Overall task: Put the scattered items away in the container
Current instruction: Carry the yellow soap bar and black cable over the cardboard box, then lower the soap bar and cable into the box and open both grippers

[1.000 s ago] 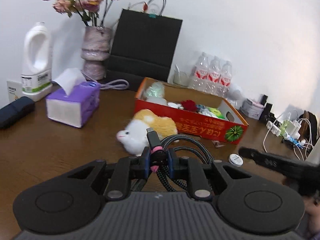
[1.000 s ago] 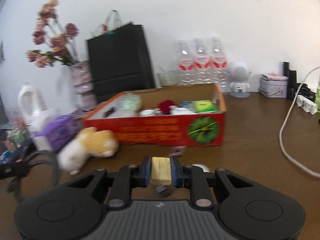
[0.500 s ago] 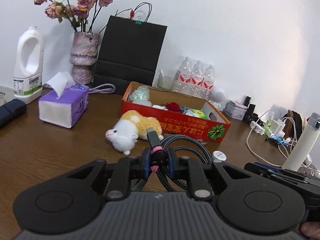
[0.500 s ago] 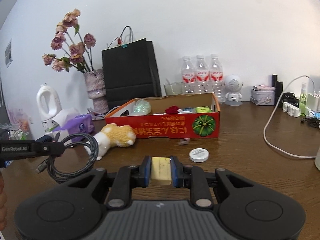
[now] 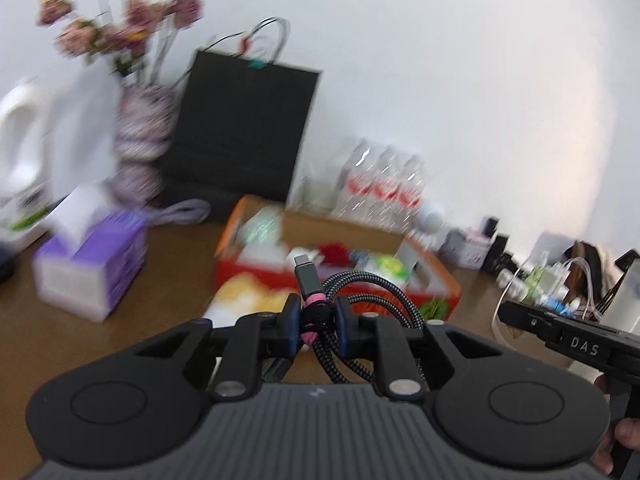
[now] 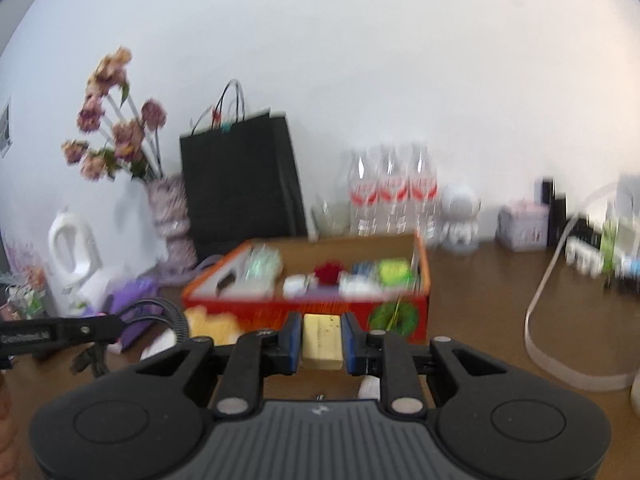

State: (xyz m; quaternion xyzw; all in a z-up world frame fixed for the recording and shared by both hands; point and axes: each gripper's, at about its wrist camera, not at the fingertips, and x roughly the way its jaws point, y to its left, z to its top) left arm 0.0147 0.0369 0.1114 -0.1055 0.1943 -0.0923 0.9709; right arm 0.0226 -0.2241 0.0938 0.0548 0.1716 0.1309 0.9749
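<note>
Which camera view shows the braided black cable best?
The left wrist view: the coiled black braided cable sits sharp and close, clamped at its pink band in the left tool, plug pointing up. The right wrist view shows only a blurred loop hanging at the left edge.

A brown wooden worktop (image 6: 480, 300) carried a red cardboard box (image 6: 320, 312) near its middle. To the box's left sat a purple tissue box (image 5: 92, 272) and a yellow-and-white plush toy (image 6: 208, 326). Along the far edge stood a black paper bag (image 6: 240, 184), a vase (image 6: 170, 216) and three water bottles (image 6: 390, 196).
</note>
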